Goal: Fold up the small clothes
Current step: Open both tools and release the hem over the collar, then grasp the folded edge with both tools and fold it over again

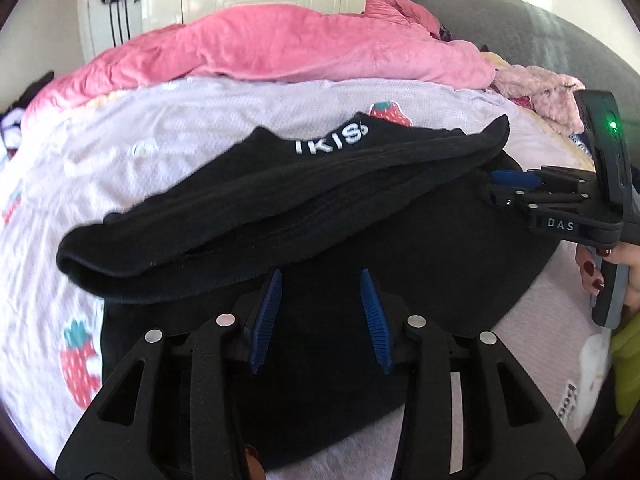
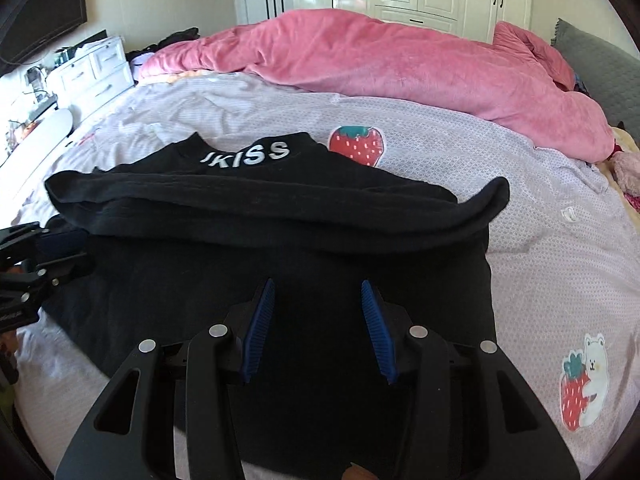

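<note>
We saw the black garment, lettered in white, lying partly folded on the bed's strawberry-print sheet. Our left gripper and right gripper hovered over its near edge, jaws spread, pinching nothing.

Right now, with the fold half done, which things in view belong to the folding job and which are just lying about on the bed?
Part of the job:
- black top, sleeves folded across its body
- left gripper, open, over its hem
- right gripper, open, over its hem

Lying about:
- pink blanket
- strawberry-print sheet
- grey pillow
- pale pink fluffy garment
</note>
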Demonstrator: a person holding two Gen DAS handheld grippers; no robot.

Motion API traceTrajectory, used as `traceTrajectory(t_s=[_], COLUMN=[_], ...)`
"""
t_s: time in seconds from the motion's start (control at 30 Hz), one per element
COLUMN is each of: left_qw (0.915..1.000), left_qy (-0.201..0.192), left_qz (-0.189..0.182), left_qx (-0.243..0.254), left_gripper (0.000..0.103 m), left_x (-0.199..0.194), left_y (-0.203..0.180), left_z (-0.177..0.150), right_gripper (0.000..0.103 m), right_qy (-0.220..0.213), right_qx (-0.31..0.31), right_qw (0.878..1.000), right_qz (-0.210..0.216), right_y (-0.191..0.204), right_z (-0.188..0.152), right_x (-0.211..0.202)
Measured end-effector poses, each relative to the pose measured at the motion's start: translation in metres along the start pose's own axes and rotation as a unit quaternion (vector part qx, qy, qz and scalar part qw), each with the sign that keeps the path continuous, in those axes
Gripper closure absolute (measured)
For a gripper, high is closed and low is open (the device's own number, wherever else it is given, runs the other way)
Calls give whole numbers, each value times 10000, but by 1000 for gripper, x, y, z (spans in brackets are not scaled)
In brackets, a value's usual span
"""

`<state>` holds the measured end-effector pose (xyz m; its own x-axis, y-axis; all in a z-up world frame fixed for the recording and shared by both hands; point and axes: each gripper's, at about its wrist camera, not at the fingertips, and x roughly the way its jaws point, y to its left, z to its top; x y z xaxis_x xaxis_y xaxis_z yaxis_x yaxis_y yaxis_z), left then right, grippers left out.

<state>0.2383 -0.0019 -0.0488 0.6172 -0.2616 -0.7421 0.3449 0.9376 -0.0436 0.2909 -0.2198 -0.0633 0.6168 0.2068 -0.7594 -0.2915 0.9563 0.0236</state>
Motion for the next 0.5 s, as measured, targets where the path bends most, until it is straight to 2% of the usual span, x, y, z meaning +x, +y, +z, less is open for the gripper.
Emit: traceTrajectory(t_s=[0.07, 0.17, 0.23, 0.3, 0.33, 0.5], left_qw=[10000, 9996, 9986, 9968, 9952, 9823], left_qy=[-65, -120, -239, -343, -371, -410], left_qz=[-22, 4, 21, 129, 196, 347], left_qx=[-24, -274, -473, -707, -881, -1796], left_gripper=[69, 68, 67, 62, 58, 57], left_x=[5, 16, 18, 17, 16, 2], left_y=[2, 14, 26, 37, 45, 84], left_z=[5, 12, 18, 22, 23, 22], right_gripper=[59, 59, 59, 59, 59, 55], right_qy=[-37, -137, -199, -311, -373, -652], right_qx=[54, 343, 419, 481, 520, 1151], right_qw=[10000, 9992, 9989, 9984, 9979, 9908], right_qz=[14, 142, 85, -2, -63, -291], right_y=[-2, -11, -15, -21, -24, -54], right_z=[7, 14, 18, 22, 24, 25], right_x=[6, 11, 12, 12, 12, 4])
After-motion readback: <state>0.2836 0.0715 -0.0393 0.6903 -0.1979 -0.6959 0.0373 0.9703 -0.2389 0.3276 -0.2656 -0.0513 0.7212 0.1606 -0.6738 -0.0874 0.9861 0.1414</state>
